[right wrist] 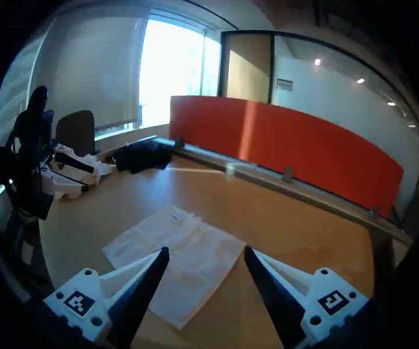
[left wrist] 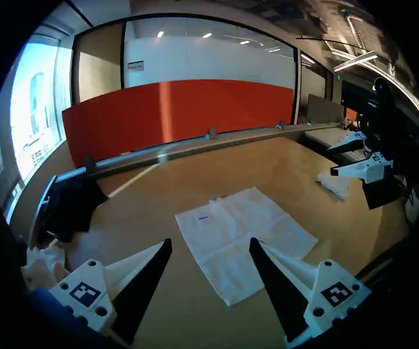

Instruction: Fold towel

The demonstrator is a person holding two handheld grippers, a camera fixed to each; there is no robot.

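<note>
— Where is the towel?
— The white towel (left wrist: 244, 241) lies spread flat on the pale wooden desk (left wrist: 209, 174), lightly creased, with a small tag near its far edge. In the left gripper view it sits just ahead of the fingers, from the centre toward 5 o'clock.
— And the claws?
— The left gripper (left wrist: 210, 241) is spread wide, with nothing between its black fingers. One finger overlaps the towel's near part, though I cannot tell whether it touches. The right gripper (right wrist: 205, 249) is just as wide and holds nothing. The towel shows in its gap and runs off toward 7 o'clock in the right gripper view.
— Does either see the other?
— Yes. In the left gripper view the right one shows at 3 o'clock by the desk's edge, just beside a small crumpled white cloth (left wrist: 334, 185). In the right gripper view the left one shows at 9 o'clock.
— What about the room?
— An orange divider screen (left wrist: 180, 113) stands along the desk's far side at 12 o'clock, above a grey rail (left wrist: 209, 139). Behind it a glass wall (left wrist: 209, 55) shows ceiling lights. A bright window (left wrist: 32, 116) is at 9 o'clock, and a dark cloth (left wrist: 70, 206) is heaped on the desk below it. In the right gripper view an office chair (right wrist: 75, 131) stands at 10 o'clock
</note>
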